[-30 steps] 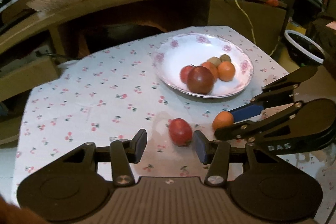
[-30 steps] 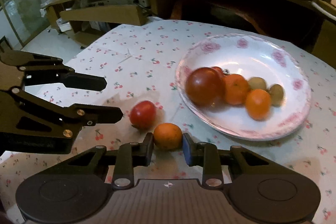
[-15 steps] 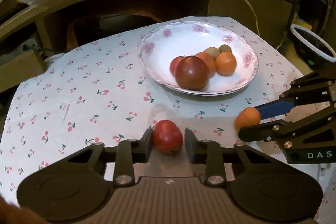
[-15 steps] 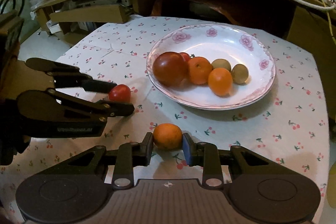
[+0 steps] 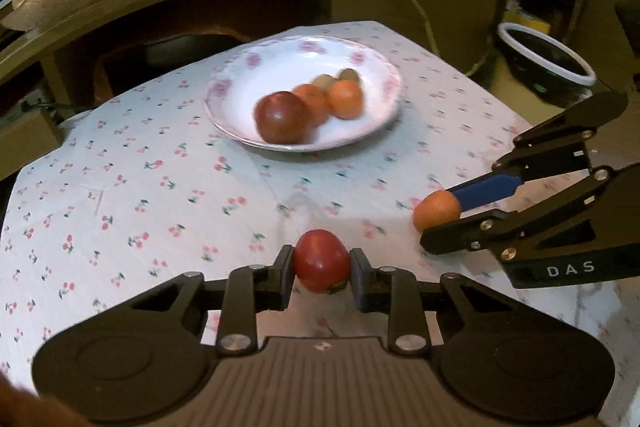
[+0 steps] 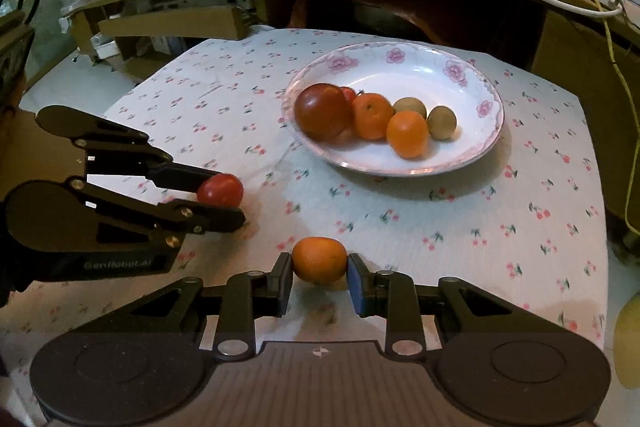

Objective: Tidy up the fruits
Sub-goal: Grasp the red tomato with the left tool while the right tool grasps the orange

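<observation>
Fruits are mostly gathered already: nearest, the left tool (image 5: 322, 262) grips 1 red tomato (image 5: 322, 261) and the right tool (image 6: 319, 261) pinches 1 orange (image 6: 319, 259), both low over the cherry-print tabletop (image 6: 500, 211). Farther off, the floral plate (image 6: 420, 75) holds 6 pieces: 2 tomatoes, 2 oranges, 2 kiwis. Judging by this, only these 2 held pieces remain.

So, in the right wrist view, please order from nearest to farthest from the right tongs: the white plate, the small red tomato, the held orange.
1. Held orange, between the right tongs.
2. Small red tomato, left, in the left tongs.
3. White plate, ahead, slightly right.
</observation>
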A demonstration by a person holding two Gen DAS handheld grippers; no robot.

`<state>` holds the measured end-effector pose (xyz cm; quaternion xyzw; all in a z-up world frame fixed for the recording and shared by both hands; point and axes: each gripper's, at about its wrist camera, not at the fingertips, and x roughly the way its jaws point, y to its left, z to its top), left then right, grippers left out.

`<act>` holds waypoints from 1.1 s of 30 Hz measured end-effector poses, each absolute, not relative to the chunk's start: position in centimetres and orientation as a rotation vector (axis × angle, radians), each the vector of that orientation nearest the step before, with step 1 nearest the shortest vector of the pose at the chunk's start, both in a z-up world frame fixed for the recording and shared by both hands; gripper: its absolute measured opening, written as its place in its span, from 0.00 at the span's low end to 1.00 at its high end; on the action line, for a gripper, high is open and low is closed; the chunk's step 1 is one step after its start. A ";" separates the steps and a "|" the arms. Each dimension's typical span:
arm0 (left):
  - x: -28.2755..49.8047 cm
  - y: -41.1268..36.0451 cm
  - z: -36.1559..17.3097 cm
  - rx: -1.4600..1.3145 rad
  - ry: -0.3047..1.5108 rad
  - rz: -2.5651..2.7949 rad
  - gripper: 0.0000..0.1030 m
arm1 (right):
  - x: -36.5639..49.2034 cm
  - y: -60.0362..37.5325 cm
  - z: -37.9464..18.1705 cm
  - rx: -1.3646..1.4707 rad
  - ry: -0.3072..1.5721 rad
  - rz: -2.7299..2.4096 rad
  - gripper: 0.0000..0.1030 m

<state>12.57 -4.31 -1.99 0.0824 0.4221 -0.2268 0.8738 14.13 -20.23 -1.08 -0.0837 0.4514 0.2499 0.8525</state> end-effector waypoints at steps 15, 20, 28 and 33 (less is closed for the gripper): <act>9.5 -4.6 -2.9 0.281 0.911 -0.538 0.47 | 10.1 -19.1 -2.1 -0.226 0.969 0.503 0.45; 9.8 -4.0 -3.1 0.263 0.914 -0.542 0.51 | 10.4 -19.6 -2.1 -0.208 0.963 0.513 0.48; 9.9 -4.0 -3.2 0.246 0.910 -0.536 0.51 | 10.5 -19.9 -2.0 -0.192 0.968 0.529 0.48; 9.9 -4.2 -3.1 0.235 0.913 -0.533 0.43 | 10.3 -19.9 -2.0 -0.200 0.974 0.523 0.46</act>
